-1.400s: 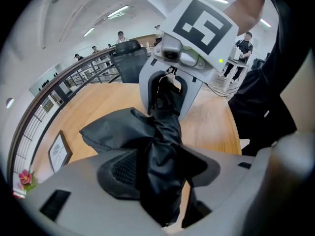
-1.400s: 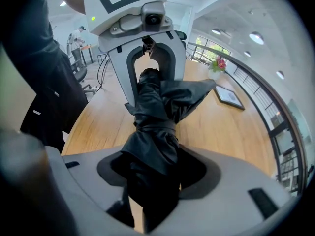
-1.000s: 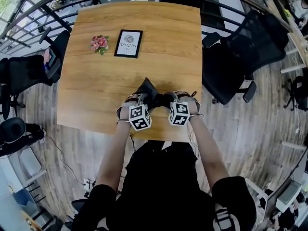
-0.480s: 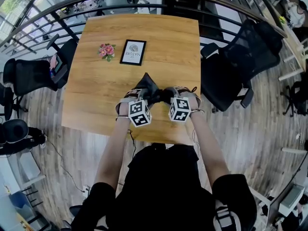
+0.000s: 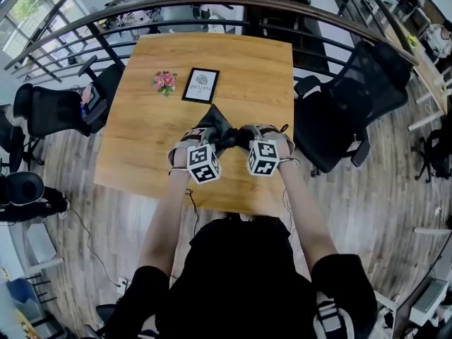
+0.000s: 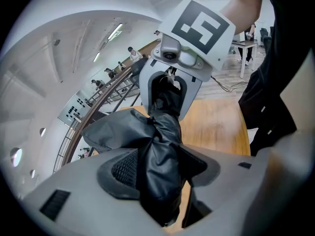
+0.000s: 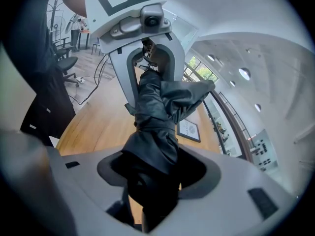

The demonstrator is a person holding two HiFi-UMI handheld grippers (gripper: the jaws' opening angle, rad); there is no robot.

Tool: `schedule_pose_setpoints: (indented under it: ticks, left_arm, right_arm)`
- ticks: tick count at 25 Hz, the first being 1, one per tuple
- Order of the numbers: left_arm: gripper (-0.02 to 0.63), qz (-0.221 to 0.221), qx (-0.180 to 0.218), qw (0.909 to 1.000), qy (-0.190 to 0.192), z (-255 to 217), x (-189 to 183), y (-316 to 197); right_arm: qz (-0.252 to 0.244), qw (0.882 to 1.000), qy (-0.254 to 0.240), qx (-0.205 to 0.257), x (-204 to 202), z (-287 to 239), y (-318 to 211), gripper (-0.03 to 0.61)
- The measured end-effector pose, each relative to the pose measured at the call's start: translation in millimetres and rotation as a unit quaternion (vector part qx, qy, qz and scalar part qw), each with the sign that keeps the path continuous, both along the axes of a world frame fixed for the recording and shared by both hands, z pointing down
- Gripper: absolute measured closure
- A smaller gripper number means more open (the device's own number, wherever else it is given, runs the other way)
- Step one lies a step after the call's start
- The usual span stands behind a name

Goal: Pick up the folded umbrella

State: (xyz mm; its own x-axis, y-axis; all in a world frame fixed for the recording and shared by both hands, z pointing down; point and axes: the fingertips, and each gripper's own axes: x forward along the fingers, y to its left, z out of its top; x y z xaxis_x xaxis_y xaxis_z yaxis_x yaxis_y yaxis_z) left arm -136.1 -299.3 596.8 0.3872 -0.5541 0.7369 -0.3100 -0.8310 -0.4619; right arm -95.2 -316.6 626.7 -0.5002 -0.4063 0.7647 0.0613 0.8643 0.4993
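Observation:
The folded umbrella (image 5: 222,134) is a black bundle of fabric, held level above the wooden table (image 5: 141,161) near its front edge. My left gripper (image 5: 200,140) is shut on its left end and my right gripper (image 5: 258,137) on its right end. In the left gripper view the umbrella (image 6: 160,146) fills the left gripper (image 6: 158,181) and runs to the right gripper's frame across from it. The right gripper view shows the umbrella (image 7: 155,127) pinched in the right gripper (image 7: 152,176), loose fabric flaring to the right.
A framed card (image 5: 200,85) and a small pink flower posy (image 5: 164,81) lie at the table's far left. Black office chairs stand at the right (image 5: 353,94) and left (image 5: 53,111). A curved railing (image 5: 233,2) runs behind the table.
Both grippers have risen together with the umbrella between them, and the table now looks farther below. The grip on both ends is unchanged.

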Motion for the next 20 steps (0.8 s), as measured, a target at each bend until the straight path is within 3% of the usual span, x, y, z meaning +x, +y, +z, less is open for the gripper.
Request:
schedule_pose_setpoints:
  ticks: [20]
  left_arm:
    - [0.351, -0.038, 0.031, 0.9987, -0.013, -40, 49, 19]
  right_arm:
    - [-0.040, 0.999, -0.020, 0.029, 45, -40, 13, 0.325]
